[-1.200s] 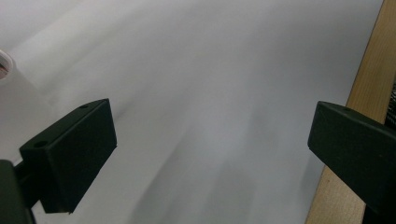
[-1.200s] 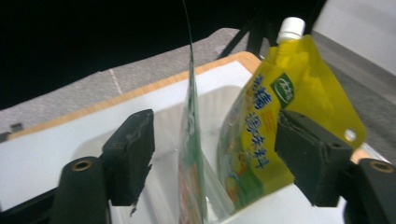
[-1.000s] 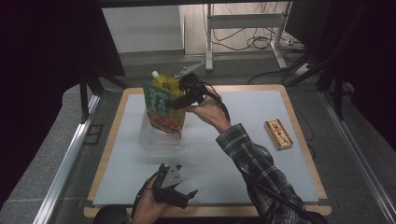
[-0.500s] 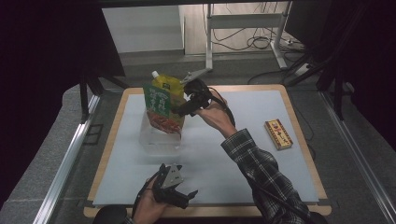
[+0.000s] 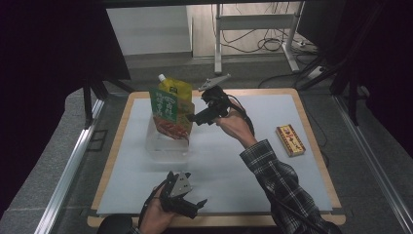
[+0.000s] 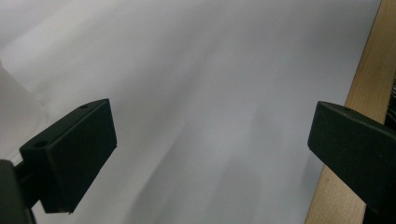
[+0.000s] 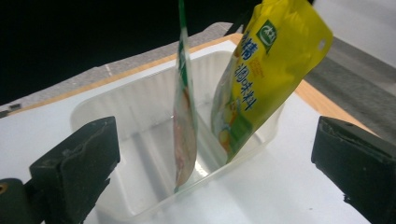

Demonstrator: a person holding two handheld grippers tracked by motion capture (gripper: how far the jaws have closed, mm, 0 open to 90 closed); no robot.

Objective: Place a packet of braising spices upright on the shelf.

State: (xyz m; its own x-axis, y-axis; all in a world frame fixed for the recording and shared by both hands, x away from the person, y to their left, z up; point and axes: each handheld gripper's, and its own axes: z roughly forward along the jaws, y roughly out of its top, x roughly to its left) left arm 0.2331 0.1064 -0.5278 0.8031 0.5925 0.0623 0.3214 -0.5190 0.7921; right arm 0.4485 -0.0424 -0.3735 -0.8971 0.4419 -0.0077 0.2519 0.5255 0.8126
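Pouches stand upright in the clear plastic tray [image 5: 163,146] near the mat's far left: a green pouch [image 5: 165,109] and a yellow spouted pouch [image 5: 176,90] behind it. The right gripper [image 5: 192,118], just beside them, has just been opening; its jaws are wide and hold nothing. A small box [image 5: 290,140] lies well apart at right. The left gripper [image 5: 197,204] rests wide open and unladen near the wooden edge [image 6: 369,79].

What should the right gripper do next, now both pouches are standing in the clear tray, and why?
Probably swing the right gripper toward the small box. Its jaws have just been opening, nothing between them; green pouch and yellow pouch stand in the clear tray.
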